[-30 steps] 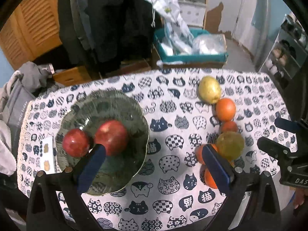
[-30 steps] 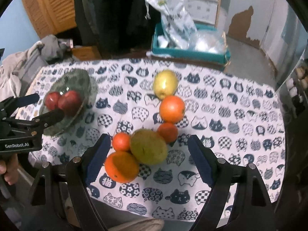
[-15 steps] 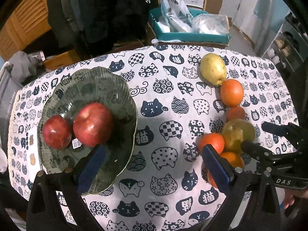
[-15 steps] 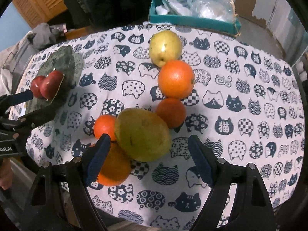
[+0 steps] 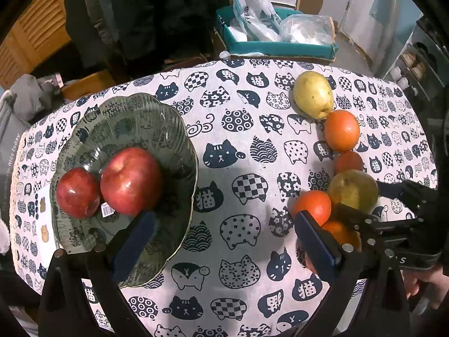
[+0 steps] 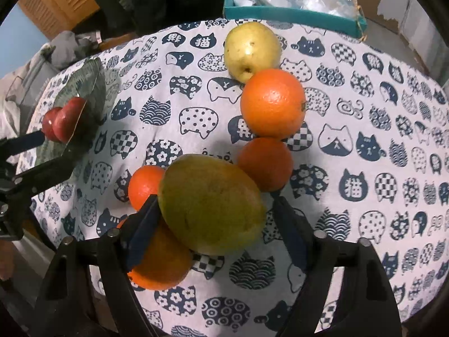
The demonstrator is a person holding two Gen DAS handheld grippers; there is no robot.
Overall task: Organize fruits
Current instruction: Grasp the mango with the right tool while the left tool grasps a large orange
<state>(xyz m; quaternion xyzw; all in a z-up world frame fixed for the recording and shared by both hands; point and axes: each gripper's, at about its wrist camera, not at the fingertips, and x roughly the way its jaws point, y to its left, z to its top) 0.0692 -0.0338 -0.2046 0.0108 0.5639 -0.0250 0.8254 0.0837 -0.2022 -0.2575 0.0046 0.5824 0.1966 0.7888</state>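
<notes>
Lying on the cat-print cloth (image 6: 364, 129), the mango (image 6: 210, 205) sits between the fingers of the right gripper (image 6: 216, 224), whose jaws have just been closing around it. The left pad (image 6: 143, 224) touches its side, while the right pad (image 6: 289, 230) stands just clear, so there is no grip on it. From the left wrist view the same gripper (image 5: 362, 199) reaches in from the right edge, straddling the mango (image 5: 353, 189).

Around the mango crowd four orange fruits: a small one (image 6: 146, 185) at its left, a large one (image 6: 160, 261) partly under it on the near side, a small one (image 6: 265, 163) at its far right, and beyond that a big orange (image 6: 273, 102). A yellow pear (image 6: 251, 50) touches the big orange at the far end of the row.

Well apart to the left, a green glass bowl (image 5: 157, 123) holds two red apples (image 5: 132, 179) side by side. The left gripper (image 5: 224, 241) hangs released over the bowl's near rim and the bare cloth, nothing between its pads.

Behind the table stand a teal tray (image 5: 280, 46) with plastic bags and a wooden louvred door (image 5: 36, 36).
</notes>
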